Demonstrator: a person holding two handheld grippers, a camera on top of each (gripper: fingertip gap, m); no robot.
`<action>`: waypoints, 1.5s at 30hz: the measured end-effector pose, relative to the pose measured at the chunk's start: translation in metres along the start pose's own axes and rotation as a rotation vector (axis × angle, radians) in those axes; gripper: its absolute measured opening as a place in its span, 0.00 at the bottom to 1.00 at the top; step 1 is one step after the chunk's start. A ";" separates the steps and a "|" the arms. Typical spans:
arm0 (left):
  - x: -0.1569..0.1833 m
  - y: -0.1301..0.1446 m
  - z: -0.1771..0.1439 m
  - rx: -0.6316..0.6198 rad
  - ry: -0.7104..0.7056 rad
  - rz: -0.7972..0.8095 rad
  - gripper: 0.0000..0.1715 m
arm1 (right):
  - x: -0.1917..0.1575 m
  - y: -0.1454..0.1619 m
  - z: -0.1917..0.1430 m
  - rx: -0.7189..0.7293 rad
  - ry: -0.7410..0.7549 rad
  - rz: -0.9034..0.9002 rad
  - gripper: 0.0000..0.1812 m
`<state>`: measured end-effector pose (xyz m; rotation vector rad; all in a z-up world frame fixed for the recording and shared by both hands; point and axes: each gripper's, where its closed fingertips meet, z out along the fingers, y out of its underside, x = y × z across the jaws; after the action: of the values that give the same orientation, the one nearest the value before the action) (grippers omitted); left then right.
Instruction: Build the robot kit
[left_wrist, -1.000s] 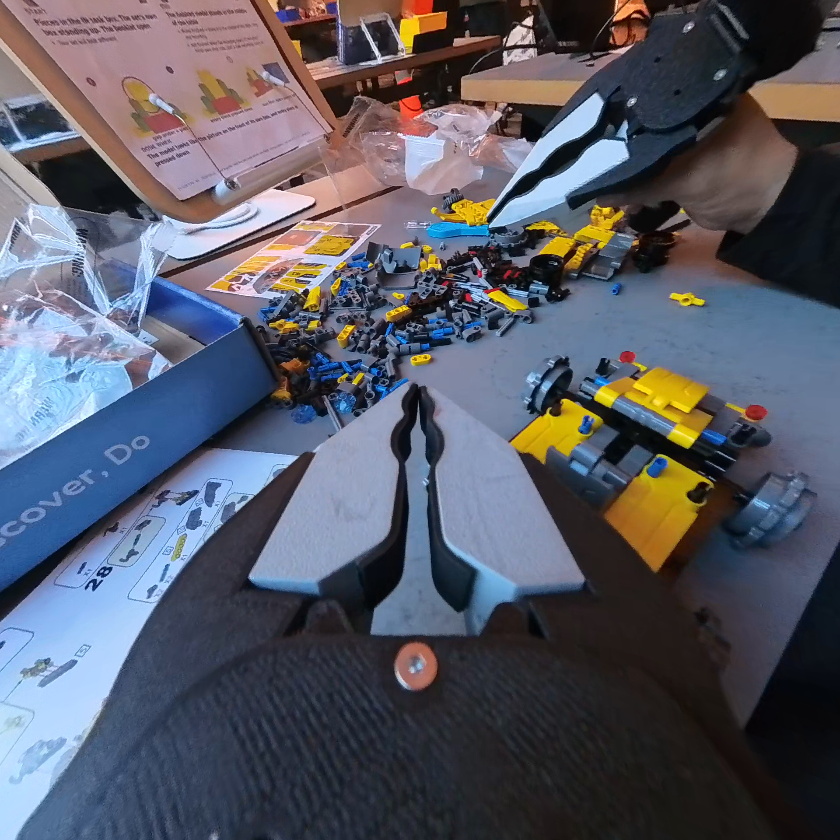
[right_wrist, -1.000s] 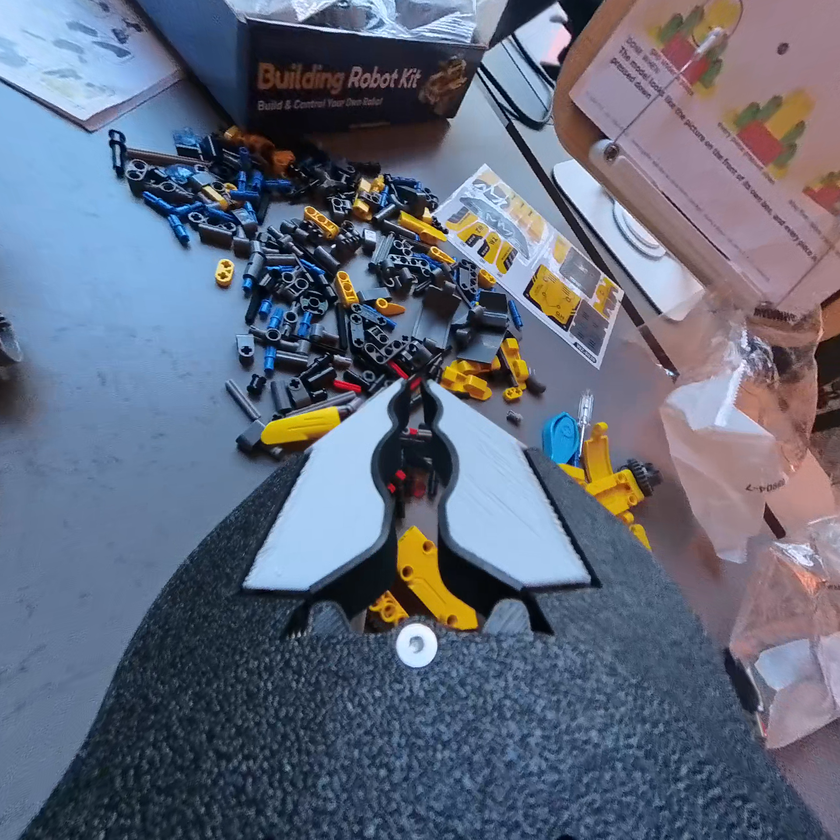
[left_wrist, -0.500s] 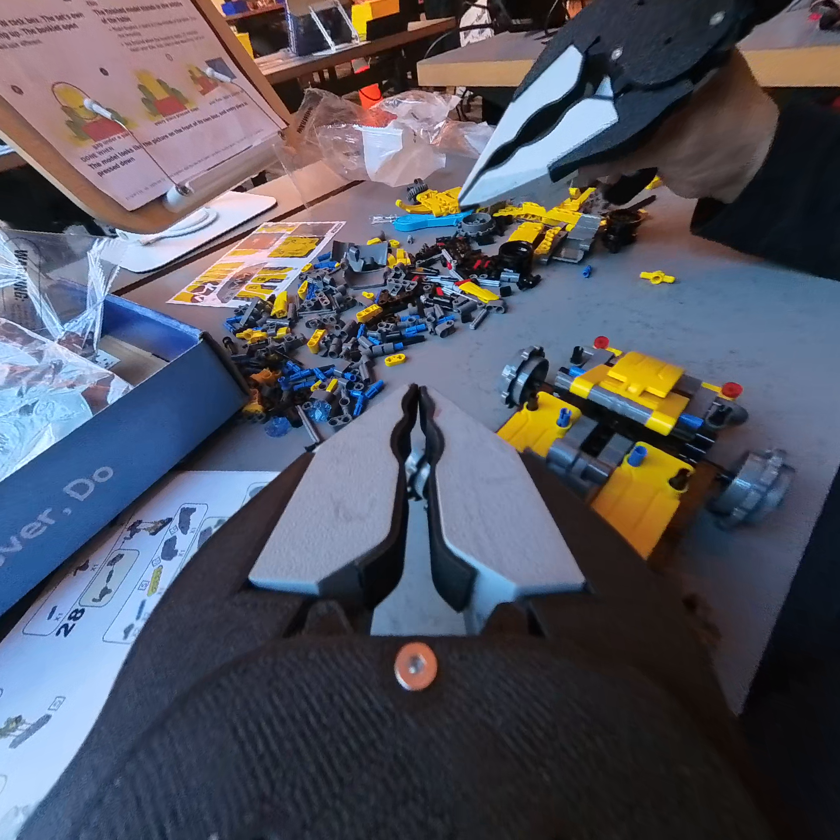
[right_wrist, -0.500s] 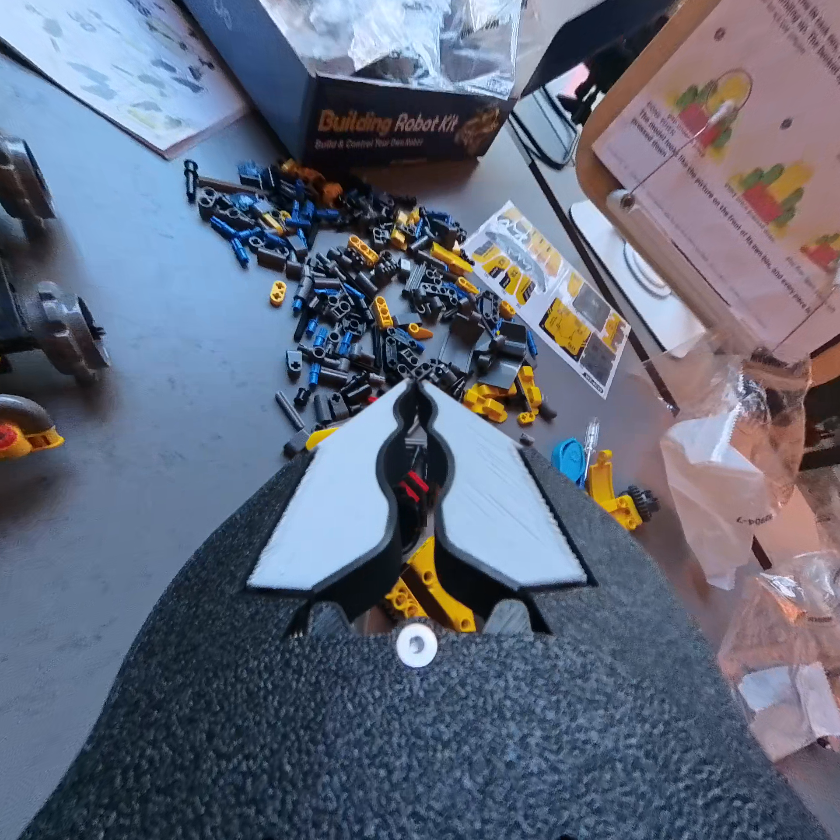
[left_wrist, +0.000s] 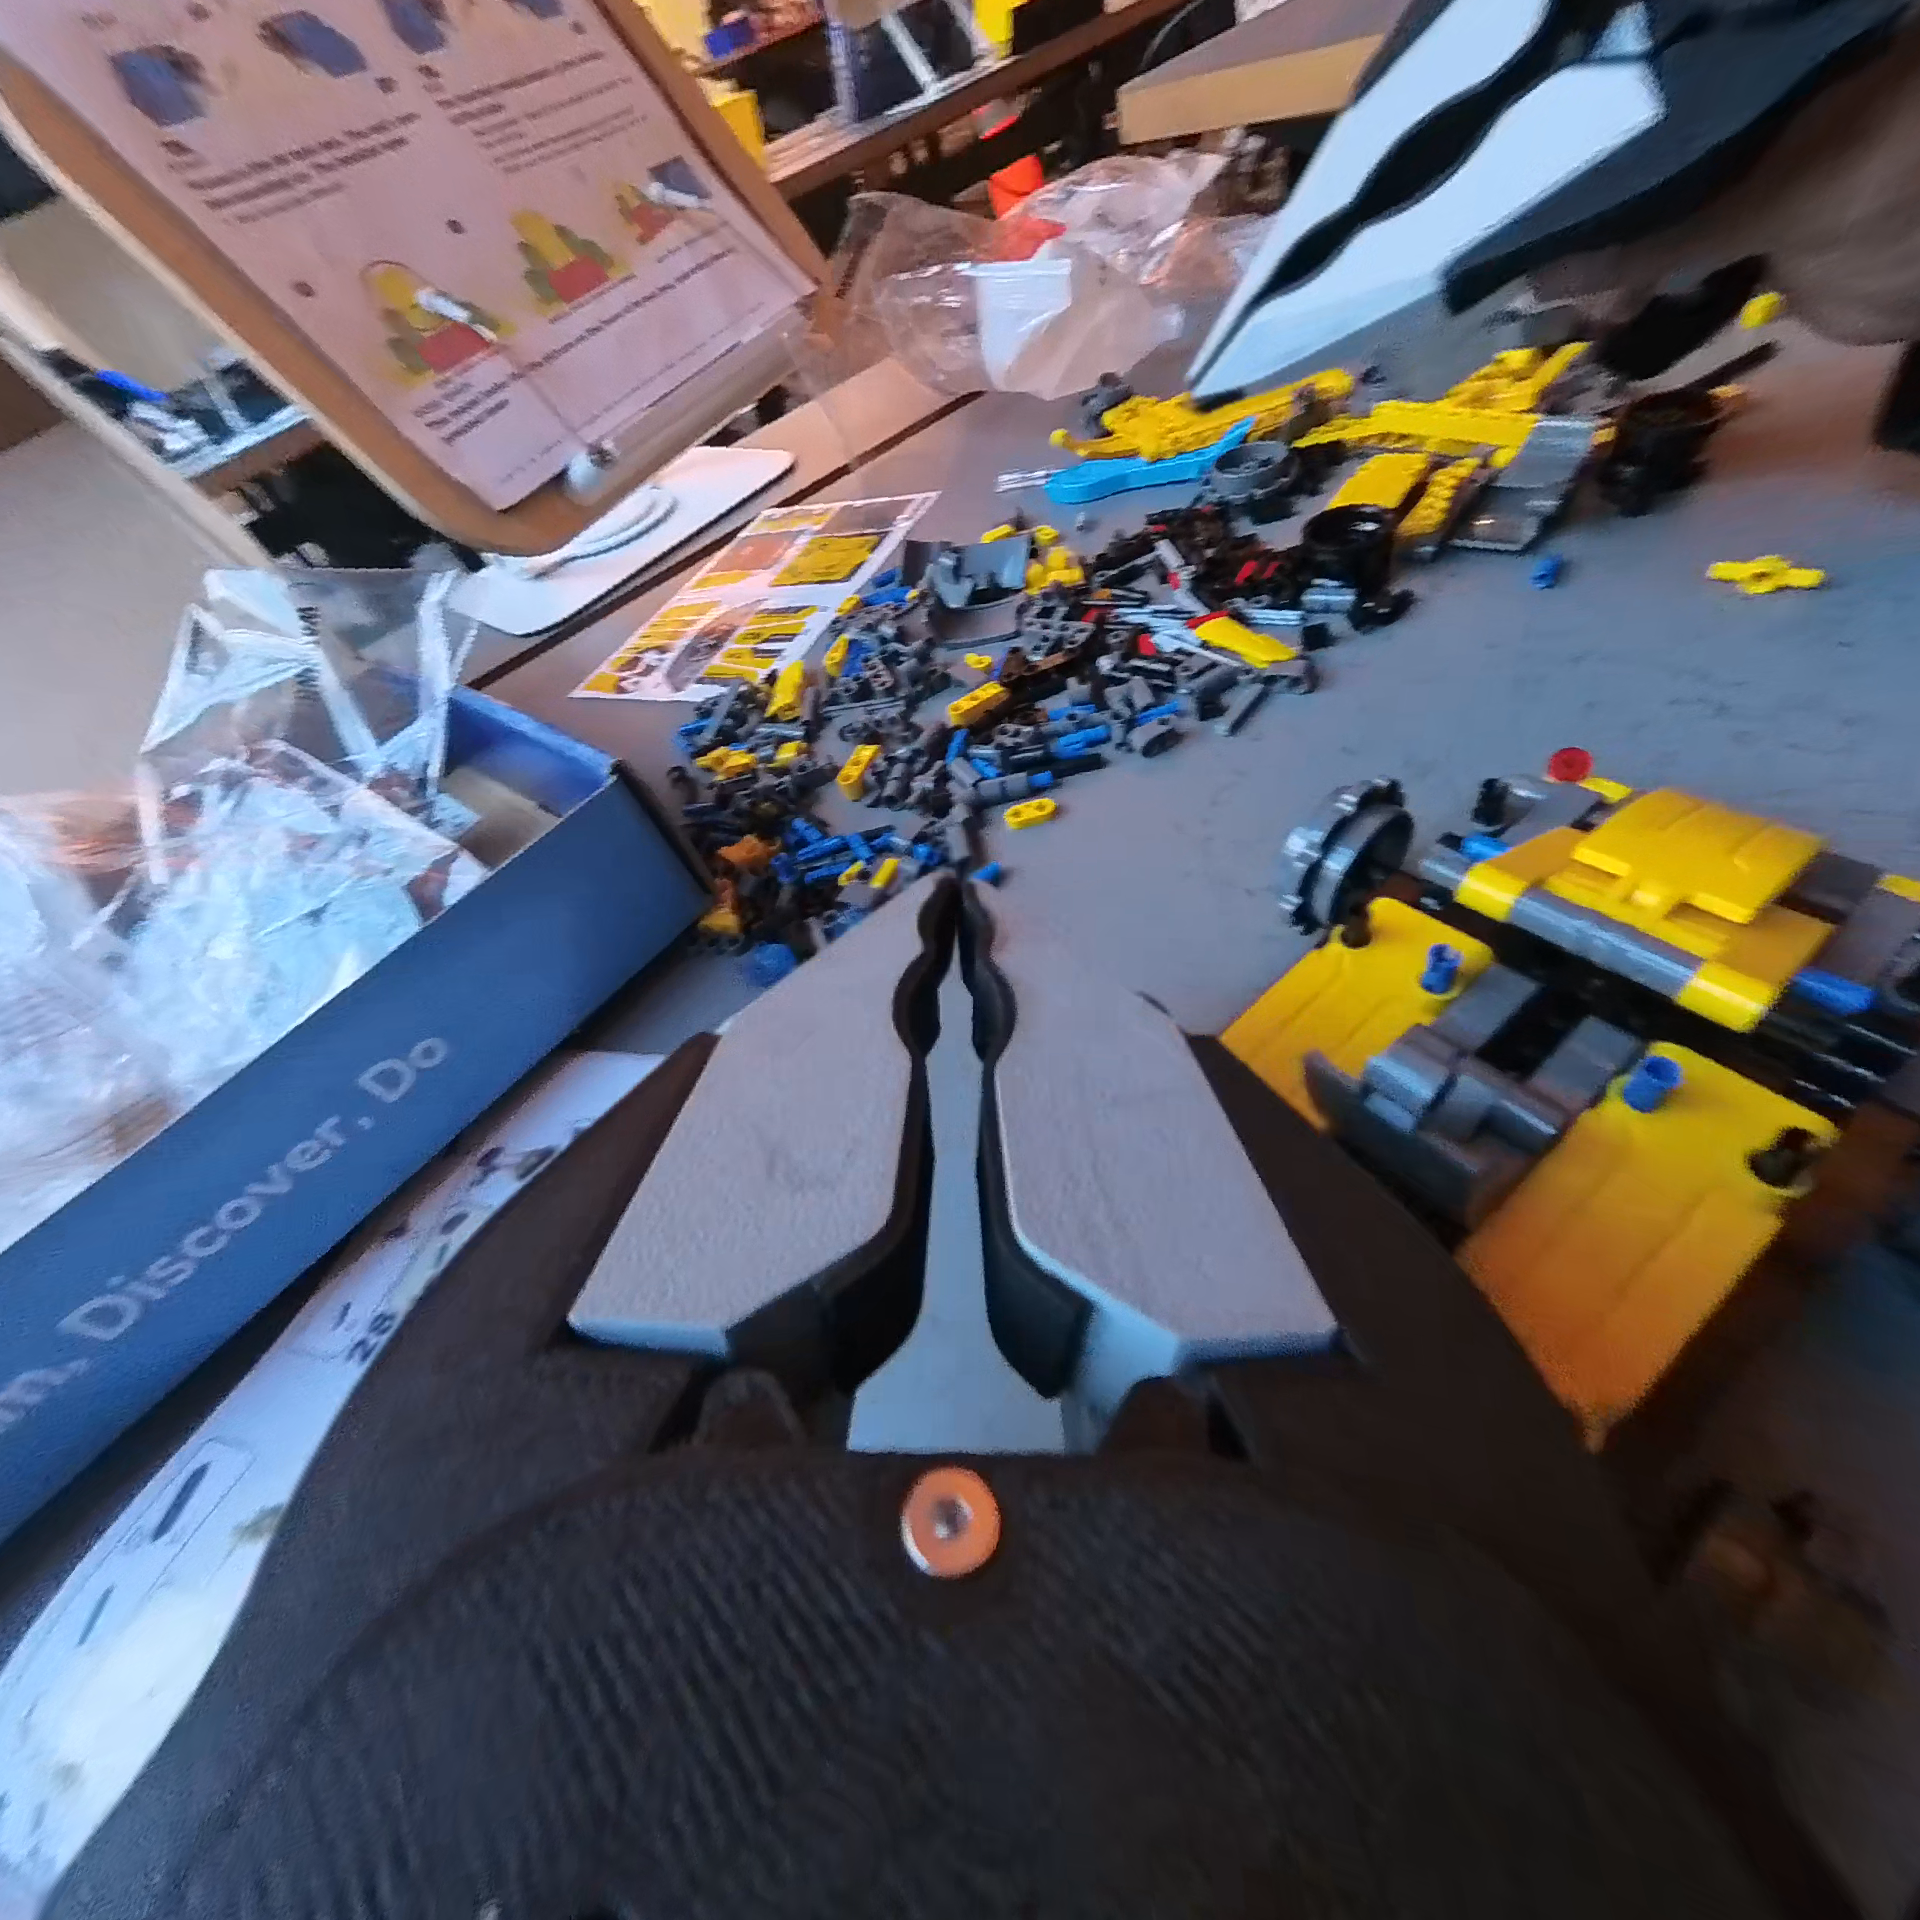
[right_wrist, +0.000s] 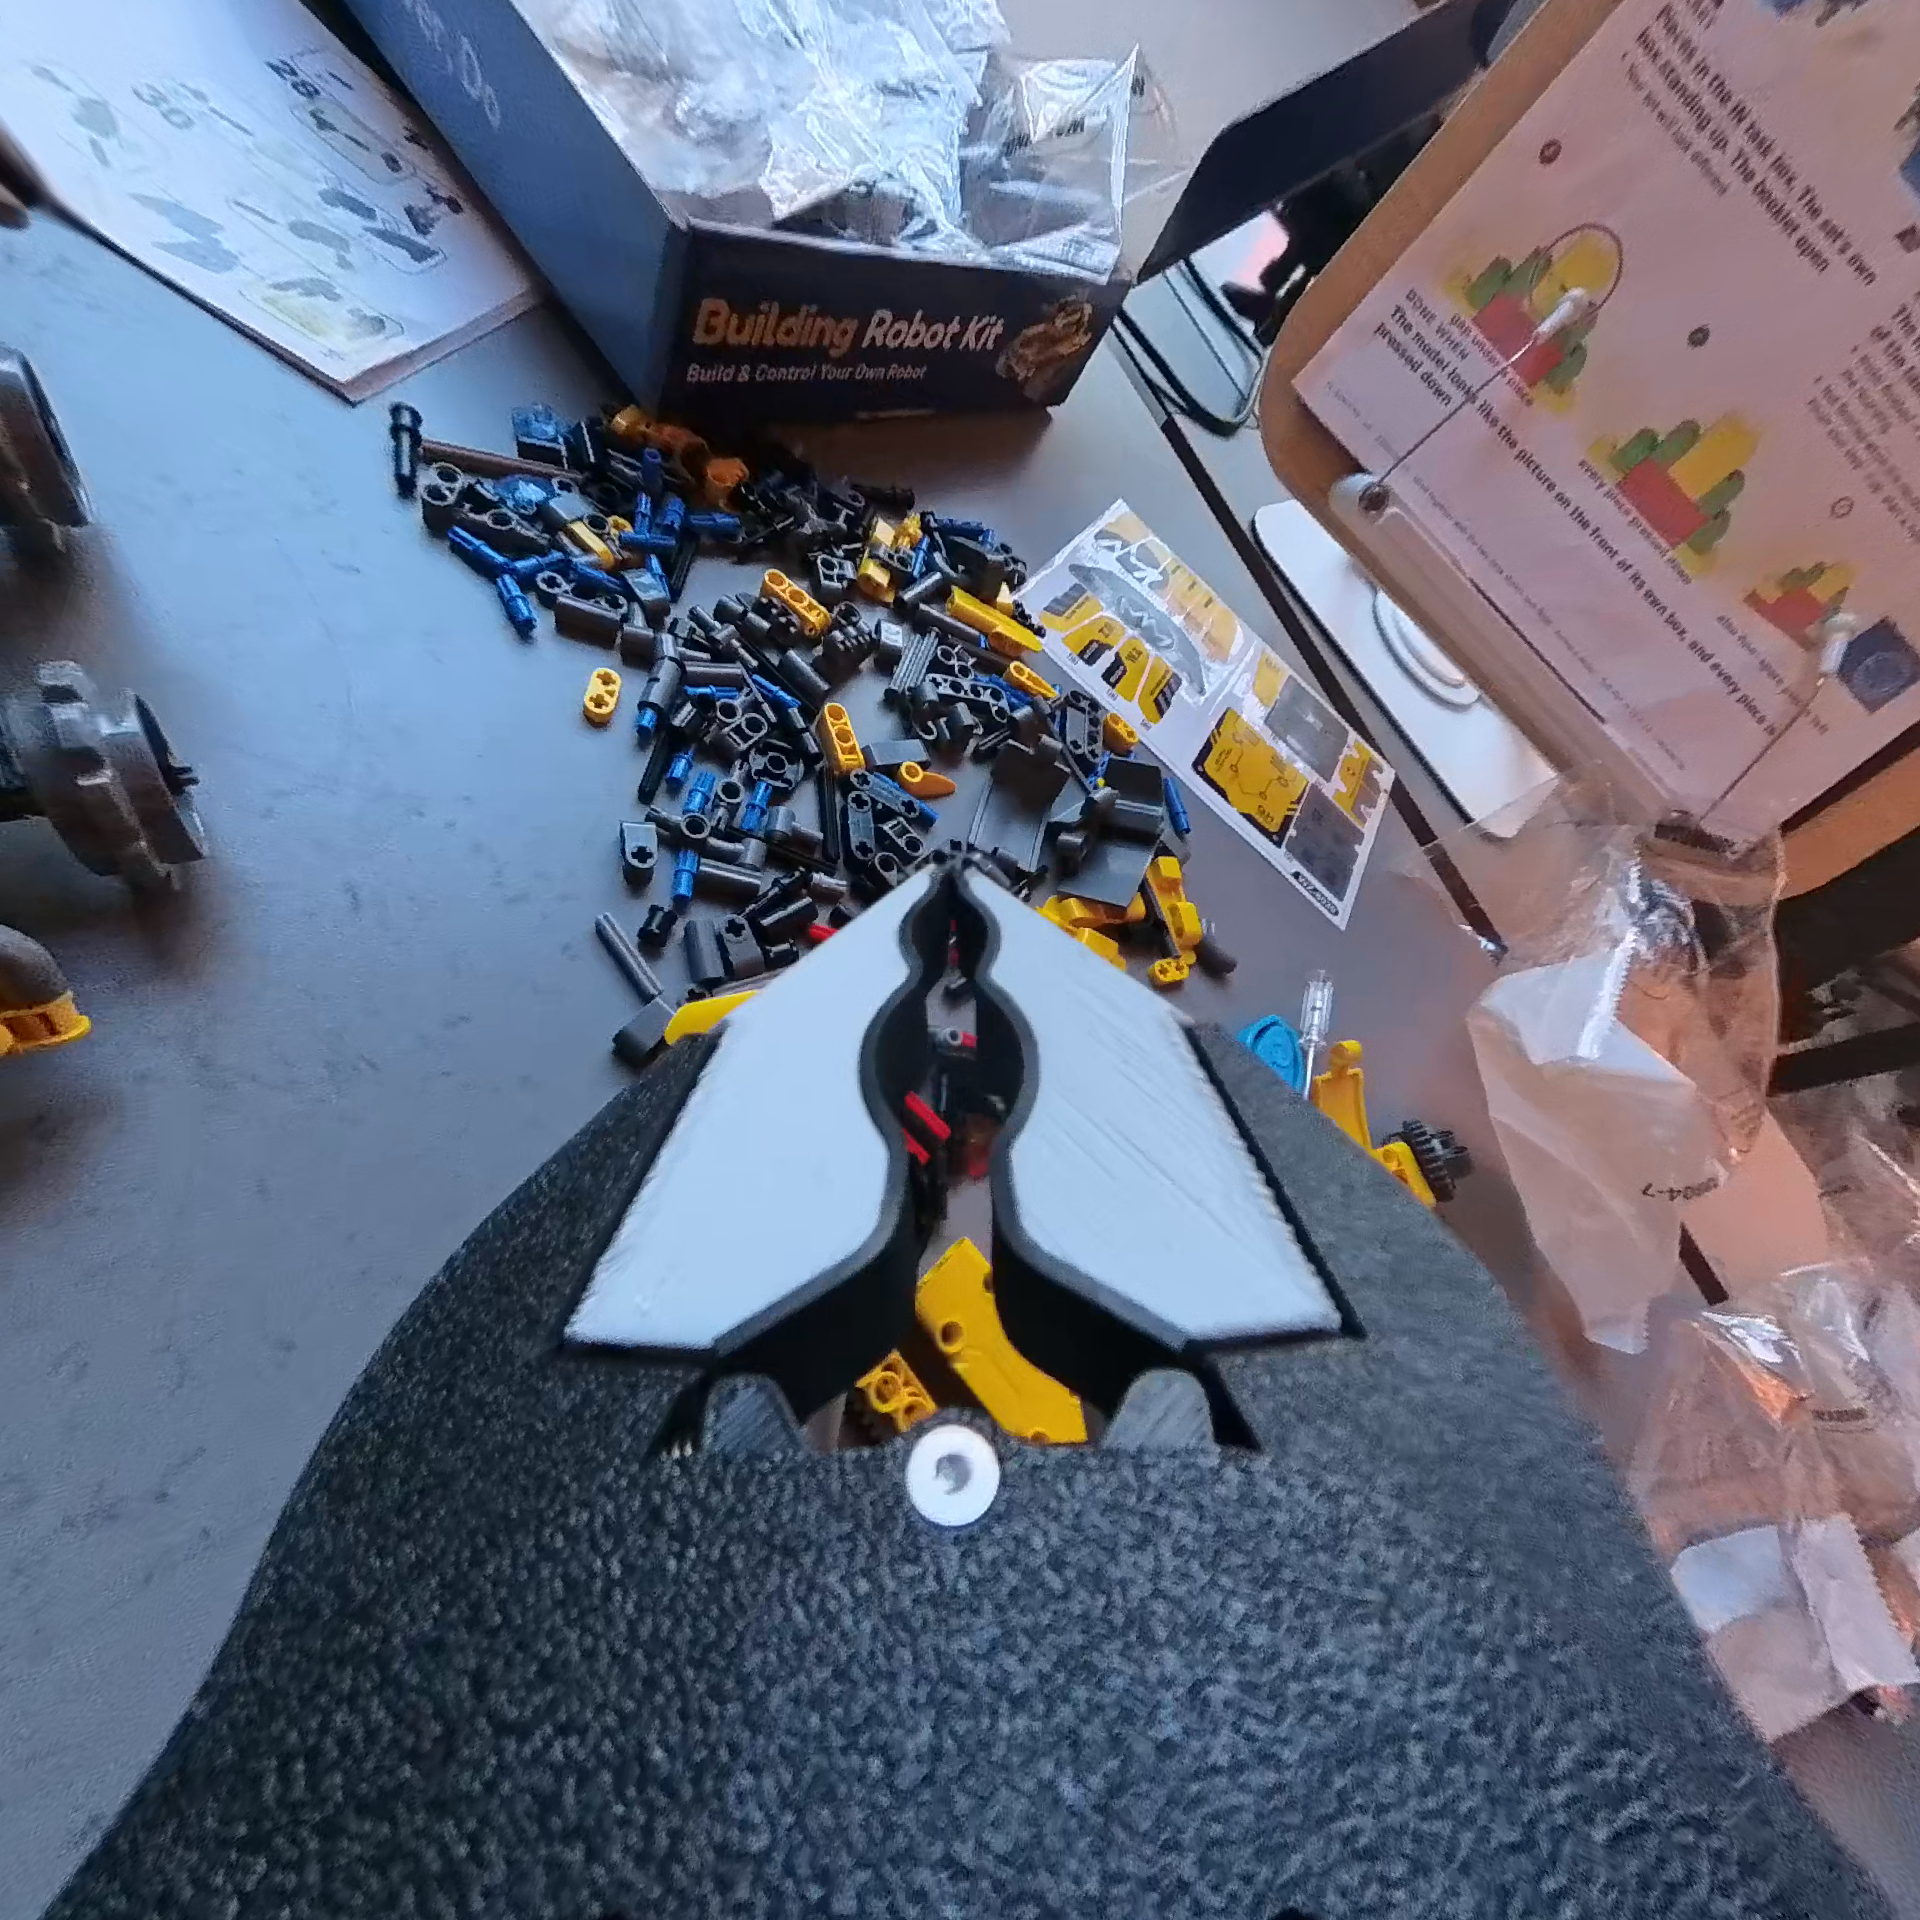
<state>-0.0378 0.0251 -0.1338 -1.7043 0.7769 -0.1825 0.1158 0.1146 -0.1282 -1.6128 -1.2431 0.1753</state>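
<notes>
My left gripper (left_wrist: 956, 896) is shut and empty, low over the grey table (left_wrist: 1558, 675). Its tips point at the near edge of a pile of small black, blue and yellow building parts (left_wrist: 987, 707). A part-built yellow and grey vehicle (left_wrist: 1558, 987) stands just right of it. My right gripper (right_wrist: 951, 878) is shut with nothing visible between its tips. It hovers over the same pile (right_wrist: 779, 675), above yellow beams (right_wrist: 966, 1351). It also shows at the top right of the left wrist view (left_wrist: 1205, 390), its tip just above a yellow assembly (left_wrist: 1226, 410).
A blue kit box (left_wrist: 312, 1039) full of clear bags sits left, also in the right wrist view (right_wrist: 883, 312). An open instruction booklet (left_wrist: 208, 1455) lies before it. A sticker sheet (right_wrist: 1205, 707), a stand holding a printed sheet (left_wrist: 416, 208) and plastic bags (right_wrist: 1610, 1091) ring the pile. One gripper's finger ends stand about 20 centimetres off the other's.
My right gripper has lifted and drawn back from the pile, so the box and a vehicle wheel come into its view. My left gripper shifted slightly towards the box. Both stayed shut.
</notes>
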 end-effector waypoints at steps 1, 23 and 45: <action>-0.004 0.001 0.000 -0.009 -0.034 0.003 0.00 | 0.000 -0.002 -0.001 0.013 -0.001 0.005 0.00; -0.017 -0.016 -0.011 0.106 -0.262 0.161 0.00 | -0.013 -0.003 -0.001 -0.021 -0.106 0.108 0.03; -0.017 -0.019 -0.015 0.143 -0.207 0.085 0.00 | -0.006 -0.018 -0.002 0.084 -0.026 0.052 0.01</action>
<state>-0.0509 0.0242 -0.1077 -1.5244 0.6642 -0.0024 0.1033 0.1077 -0.1158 -1.5749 -1.1989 0.2786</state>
